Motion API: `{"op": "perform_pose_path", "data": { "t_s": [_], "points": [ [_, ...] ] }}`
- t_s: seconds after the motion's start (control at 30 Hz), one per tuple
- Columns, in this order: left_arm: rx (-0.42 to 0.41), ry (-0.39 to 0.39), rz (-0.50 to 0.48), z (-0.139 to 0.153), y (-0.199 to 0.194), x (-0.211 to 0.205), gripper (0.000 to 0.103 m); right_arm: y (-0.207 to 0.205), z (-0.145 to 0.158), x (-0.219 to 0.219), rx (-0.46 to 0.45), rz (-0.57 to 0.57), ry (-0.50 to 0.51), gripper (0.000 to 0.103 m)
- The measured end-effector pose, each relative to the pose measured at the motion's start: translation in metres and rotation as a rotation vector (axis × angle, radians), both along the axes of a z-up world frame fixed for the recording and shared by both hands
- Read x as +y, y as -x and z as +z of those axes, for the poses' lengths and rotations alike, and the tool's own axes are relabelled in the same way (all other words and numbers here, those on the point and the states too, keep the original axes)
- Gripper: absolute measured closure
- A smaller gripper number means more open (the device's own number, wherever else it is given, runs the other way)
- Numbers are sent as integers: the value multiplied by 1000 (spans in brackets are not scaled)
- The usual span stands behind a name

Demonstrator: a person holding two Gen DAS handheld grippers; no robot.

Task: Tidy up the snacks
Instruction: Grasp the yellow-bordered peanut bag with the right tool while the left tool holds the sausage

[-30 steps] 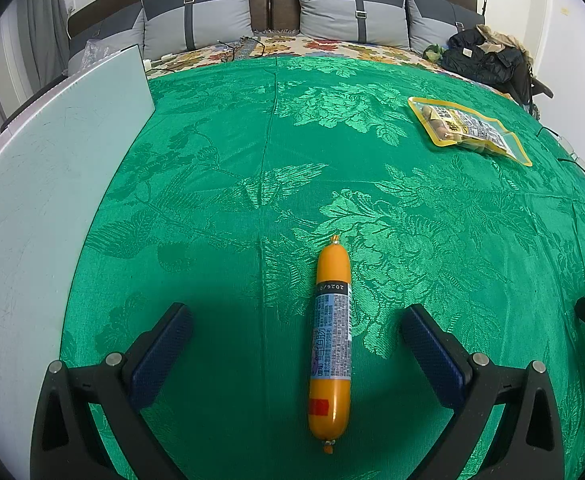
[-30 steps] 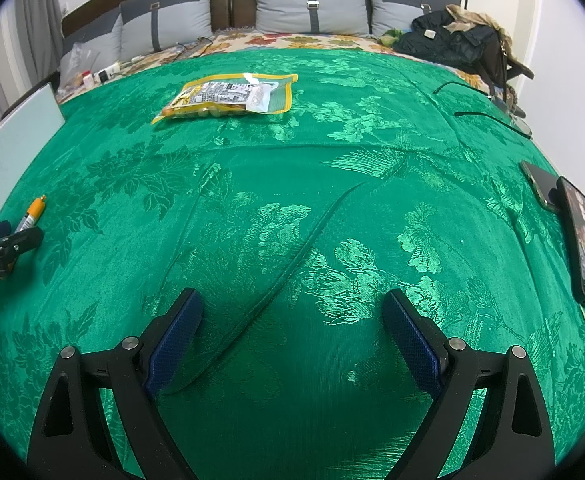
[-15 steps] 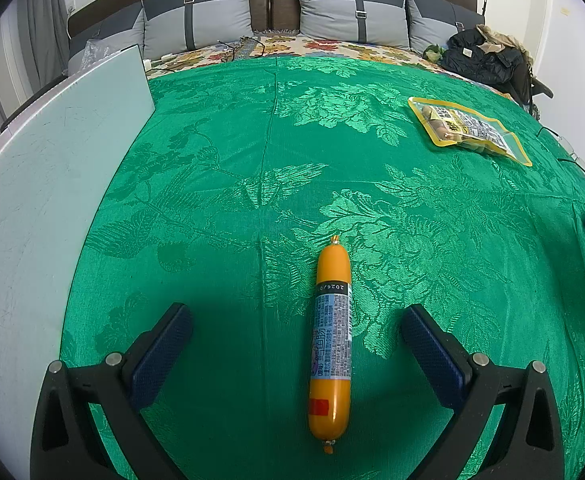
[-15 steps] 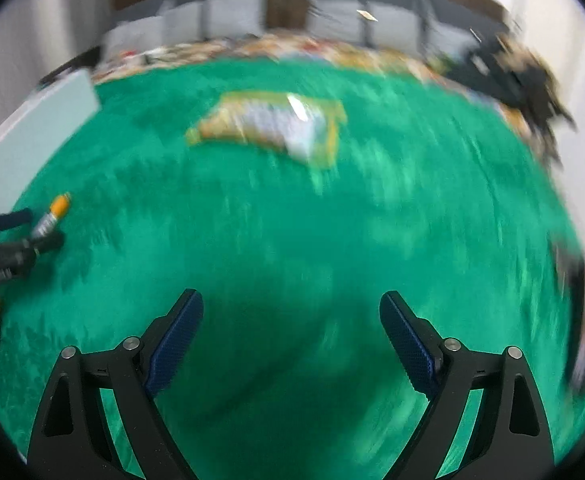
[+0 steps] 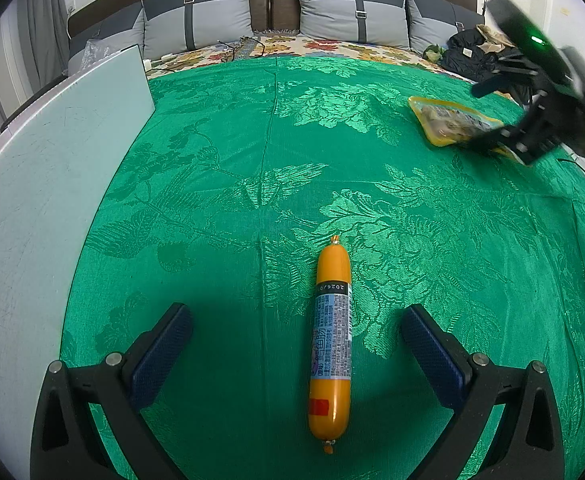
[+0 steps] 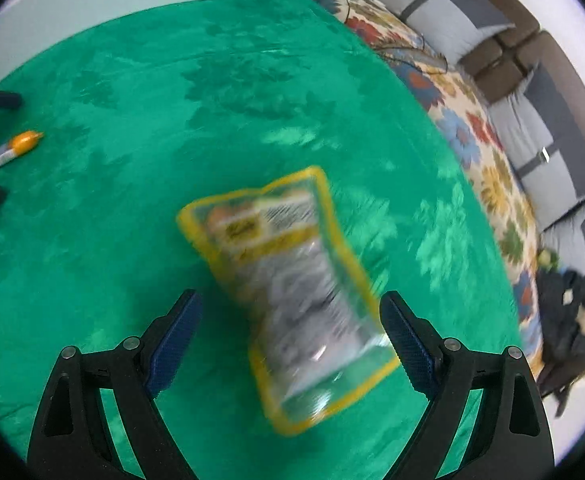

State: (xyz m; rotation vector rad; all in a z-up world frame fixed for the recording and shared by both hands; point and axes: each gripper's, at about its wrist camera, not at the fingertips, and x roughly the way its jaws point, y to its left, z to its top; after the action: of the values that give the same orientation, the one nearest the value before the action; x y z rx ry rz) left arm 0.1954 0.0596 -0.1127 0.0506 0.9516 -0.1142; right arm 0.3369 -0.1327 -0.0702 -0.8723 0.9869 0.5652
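Orange sausage stick [image 5: 329, 342], label dated "2026", on green bedspread [image 5: 220, 168] between spread left tool [image 5: 297, 344]; yellow-edged snack pouch [image 6: 292, 292], print blurred, farther right, between spread right tool [image 6: 290, 334].

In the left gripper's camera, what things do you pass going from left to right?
White board → orange sausage stick → yellow snack bag → right gripper, reaching over the bag's right end.
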Motion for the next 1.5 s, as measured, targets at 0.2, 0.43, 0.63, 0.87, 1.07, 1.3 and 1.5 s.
{"op": "perform_pose_path", "data": {
  "t_s": [0.2,0.43,0.63,0.87,1.07,1.3,1.5],
  "points": [
    [0,0,0,0,0,0,0,-52,-11,-17,138,-180,-141,11],
    [-1,0,0,0,0,0,0,-48,-4,-65,208,-527,-334,30],
    [-1,0,0,0,0,0,0,34,12,-68,215,-643,-429,44],
    [0,0,1,0,0,0,0,162,2,-41,60,-685,-472,43],
    [0,0,0,0,0,0,0,182,-6,-29,-128,-735,-484,28],
    [0,1,0,0,0,0,0,156,-16,-35,-128,-771,-491,6],
    [0,1,0,0,-1,0,0,159,-17,-34,-129,-770,-491,6]
  ]
}}
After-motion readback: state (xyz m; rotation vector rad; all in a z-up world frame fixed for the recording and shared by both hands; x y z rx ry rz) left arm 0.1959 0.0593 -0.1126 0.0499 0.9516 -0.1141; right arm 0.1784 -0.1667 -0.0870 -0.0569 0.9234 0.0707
